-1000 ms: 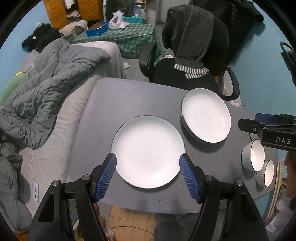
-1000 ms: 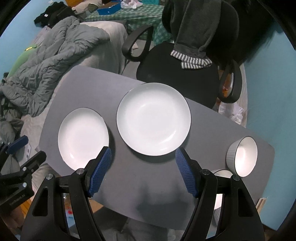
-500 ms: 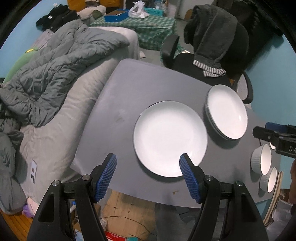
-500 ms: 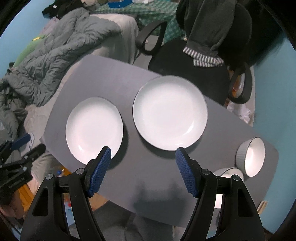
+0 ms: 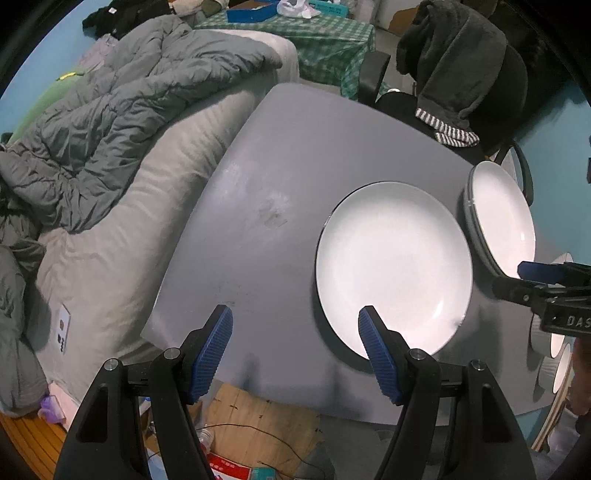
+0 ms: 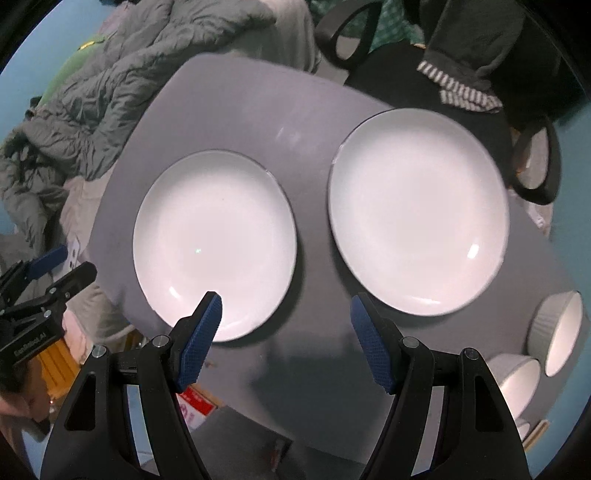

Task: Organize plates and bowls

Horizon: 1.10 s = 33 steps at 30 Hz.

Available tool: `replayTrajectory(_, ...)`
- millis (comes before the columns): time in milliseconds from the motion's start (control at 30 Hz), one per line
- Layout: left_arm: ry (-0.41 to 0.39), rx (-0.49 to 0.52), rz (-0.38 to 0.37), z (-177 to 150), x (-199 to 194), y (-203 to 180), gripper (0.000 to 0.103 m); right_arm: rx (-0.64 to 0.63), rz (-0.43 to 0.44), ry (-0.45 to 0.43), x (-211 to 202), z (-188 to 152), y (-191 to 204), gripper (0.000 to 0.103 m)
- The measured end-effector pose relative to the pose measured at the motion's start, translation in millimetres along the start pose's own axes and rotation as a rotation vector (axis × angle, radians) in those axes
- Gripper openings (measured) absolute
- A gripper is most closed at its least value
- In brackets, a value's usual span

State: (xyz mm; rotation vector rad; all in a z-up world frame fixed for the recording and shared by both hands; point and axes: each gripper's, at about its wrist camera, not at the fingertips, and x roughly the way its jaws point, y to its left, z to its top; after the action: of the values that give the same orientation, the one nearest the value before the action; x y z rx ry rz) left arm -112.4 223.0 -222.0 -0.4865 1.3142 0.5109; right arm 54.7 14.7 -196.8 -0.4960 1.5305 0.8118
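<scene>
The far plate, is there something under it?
Yes. In the left wrist view the far plate sits on another plate: a second grey rim peeks out at its left edge. Whether more plates lie below is hidden. The near plate lies straight on the table.

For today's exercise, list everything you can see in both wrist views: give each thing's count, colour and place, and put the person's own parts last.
Table: one, grey, beside the bed.
Plates: white with dark rims; single plate on the left, plate on the right, seemingly atop another.
Bowls: two, white, ribbed, at the table's right end.
Quilt: one, grey, crumpled on the bed.
Office chair: one, black, behind the table, dark garment draped over it.
Checked cloth: green, on a far table.
Left gripper: black with blue pads, open, holding nothing.
Right gripper: the same, open, holding nothing.
</scene>
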Motion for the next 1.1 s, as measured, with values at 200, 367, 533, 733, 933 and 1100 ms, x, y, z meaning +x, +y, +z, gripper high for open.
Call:
replayTrajectory(200, 0.029, -0.006, 0.000, 6, 23, 9, 0.072, -0.007, 0.016, 0.047, 31, 8, 8, 0.072)
replayTrajectory(367, 0.064, -0.022, -0.017, 13, 43, 15, 0.072, 0.012, 0.038, 0.068, 49, 18, 11, 0.072)
replayTrajectory(533, 0.083, -0.029, -0.031, 18, 56, 16, 0.072, 0.018, 0.035, 0.077, 58, 25, 14, 0.072)
replayTrajectory(733, 0.102, -0.023, -0.043, 26, 66, 13, 0.072, 0.036, 0.044, 0.081, 66, 32, 10, 0.072)
replayTrajectory(933, 0.119, -0.027, -0.062, 35, 73, 8, 0.072, 0.058, 0.065, 0.099, 71, 36, 4, 0.061)
replayTrajectory(1100, 0.125, -0.033, -0.096, 37, 74, 5, 0.072, 0.067, 0.083, 0.113, 74, 35, 0, 0.049)
